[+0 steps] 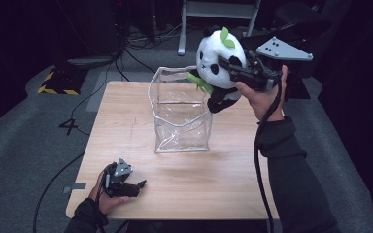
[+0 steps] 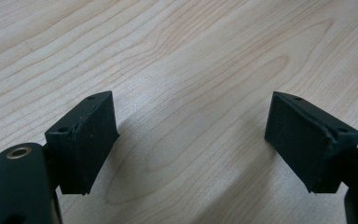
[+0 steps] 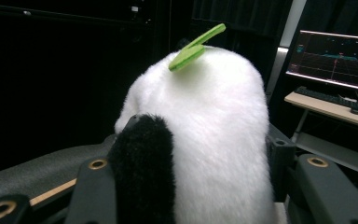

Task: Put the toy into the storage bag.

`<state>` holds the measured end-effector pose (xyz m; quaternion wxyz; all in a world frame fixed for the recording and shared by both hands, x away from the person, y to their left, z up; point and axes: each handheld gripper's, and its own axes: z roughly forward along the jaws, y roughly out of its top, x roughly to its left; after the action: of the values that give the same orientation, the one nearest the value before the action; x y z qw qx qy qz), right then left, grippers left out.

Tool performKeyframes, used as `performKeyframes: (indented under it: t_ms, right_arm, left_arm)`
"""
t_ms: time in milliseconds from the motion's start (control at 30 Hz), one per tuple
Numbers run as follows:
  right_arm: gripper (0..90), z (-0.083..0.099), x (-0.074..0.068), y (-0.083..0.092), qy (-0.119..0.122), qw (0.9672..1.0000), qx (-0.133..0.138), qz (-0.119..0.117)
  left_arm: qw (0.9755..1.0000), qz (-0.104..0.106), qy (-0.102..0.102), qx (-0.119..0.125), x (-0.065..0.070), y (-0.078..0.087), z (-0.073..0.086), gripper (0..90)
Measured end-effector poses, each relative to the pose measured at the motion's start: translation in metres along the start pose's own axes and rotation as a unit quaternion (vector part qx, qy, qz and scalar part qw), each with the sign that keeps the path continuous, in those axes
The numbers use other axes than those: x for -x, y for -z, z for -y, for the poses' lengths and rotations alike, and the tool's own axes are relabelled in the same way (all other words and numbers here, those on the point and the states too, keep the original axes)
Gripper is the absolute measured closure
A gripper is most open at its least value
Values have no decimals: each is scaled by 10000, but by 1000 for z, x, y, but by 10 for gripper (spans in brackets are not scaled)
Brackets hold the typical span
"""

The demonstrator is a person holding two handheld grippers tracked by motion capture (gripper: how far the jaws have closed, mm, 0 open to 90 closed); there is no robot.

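Panda plush toy (image 1: 219, 58) hung in the air just beyond the far right corner of the clear plastic bag (image 1: 181, 112), held up off the surface (image 1: 199, 184) and not yet inside the bag. The right gripper (image 1: 233, 68) pinched it around the body, its jaws pressed into the white fur on either side, as the right gripper view showed with the plush (image 3: 205, 140) bulging between them and a green leaf (image 3: 196, 46) standing on its head. The pick-up therefore looked done; what seemed left was to carry the toy over the bag's open mouth, lower it in and let go. The bag stood upright with its top gaping, which should have helped. Well on the near side of the bag, at the surface's front left edge, the left gripper (image 1: 137, 186) rested with its jaws spread and nothing between them, only bare wood (image 2: 191, 70) beneath; it was not steadying the bag.
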<state>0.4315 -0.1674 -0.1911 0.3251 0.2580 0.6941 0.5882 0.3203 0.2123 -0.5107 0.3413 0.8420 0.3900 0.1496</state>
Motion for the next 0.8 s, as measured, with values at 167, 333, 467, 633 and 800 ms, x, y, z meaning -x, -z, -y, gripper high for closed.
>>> performKeyframes:
  t_ms: [167, 333, 467, 633, 800]
  right_arm:
    - [469, -2, -1, -6, -60, 9999, 15, -99]
    - [471, -7, -5, -7, -29, 9999, 56, -154]
    - [471, -10, -9, -9, -47, 9998, 85, -191]
    - [470, -11, -16, -16, -17, 9996, 79, -257]
    - [470, -11, -18, -24, -78, 9995, 97, -291]
  left_arm:
    - [10000, 1, -2, 0, 0, 0, 0, 169]
    - [10000, -2, 0, 0, 0, 0, 0, 169]
    - [10000, -2, -3, 1, 0, 0, 0, 169]
    - [10000, -3, -3, 2, 0, 0, 0, 169]
    - [10000, -4, -4, 0, 0, 0, 0, 170]
